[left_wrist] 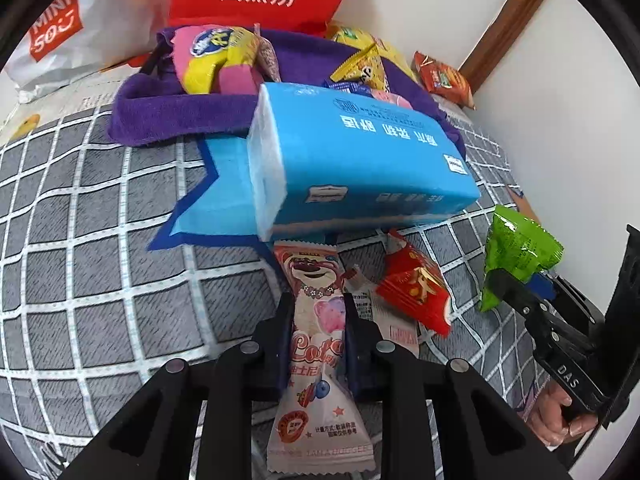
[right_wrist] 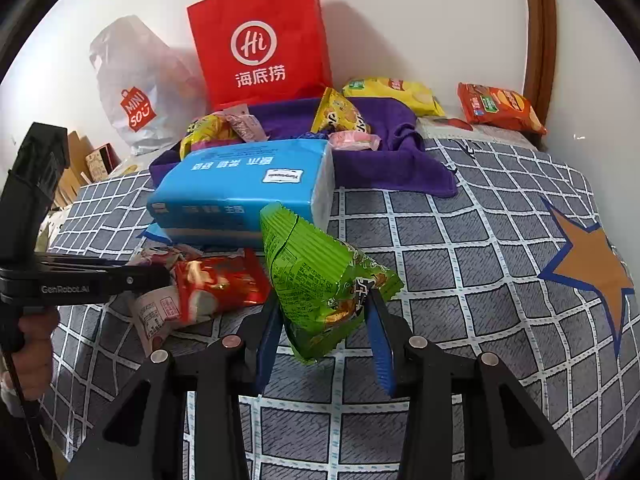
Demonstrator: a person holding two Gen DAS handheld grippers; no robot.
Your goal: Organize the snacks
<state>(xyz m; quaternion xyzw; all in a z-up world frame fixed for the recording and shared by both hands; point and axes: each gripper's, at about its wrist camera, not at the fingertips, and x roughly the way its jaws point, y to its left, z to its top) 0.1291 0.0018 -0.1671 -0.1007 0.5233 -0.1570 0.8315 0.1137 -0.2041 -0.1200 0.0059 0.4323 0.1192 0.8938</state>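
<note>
Right under the left wrist camera, the left gripper (left_wrist: 318,312) is clamped on a pink-and-white snack packet (left_wrist: 316,364) with a bear printed on it and "Lot" legible in pink script, the rest cut off by a finger. The packet lies lengthwise between the dark pads on the grey checked bedcover (left_wrist: 100,280). Over in the right wrist view, the right gripper (right_wrist: 326,312) squeezes a crinkled green snack bag (right_wrist: 316,280), lifted clear of the cover and tilted; its small print cannot be read.

Now by size. Against the wall stands a red paper bag (right_wrist: 260,40) marked "Hi" with 海底捞 beneath. Beside it slumps a white plastic bag (right_wrist: 132,92) reading "MINISO". In front of them lies a purple cloth tray (right_wrist: 380,160) holding yellow and pink packets. A blue tissue pack (right_wrist: 240,184) with white Chinese lettering rests against the tray's near edge. An orange star (right_wrist: 592,264) is printed on the cover. A small red packet (right_wrist: 216,280) lies just beside the pink one.

Both tools point steeply down. From the right view, the left tool's side reads "GenRobot.AI", a hand (right_wrist: 30,360) gripping its handle; from the left view, the other hand (left_wrist: 556,412) holds a handle marked "DAS".
</note>
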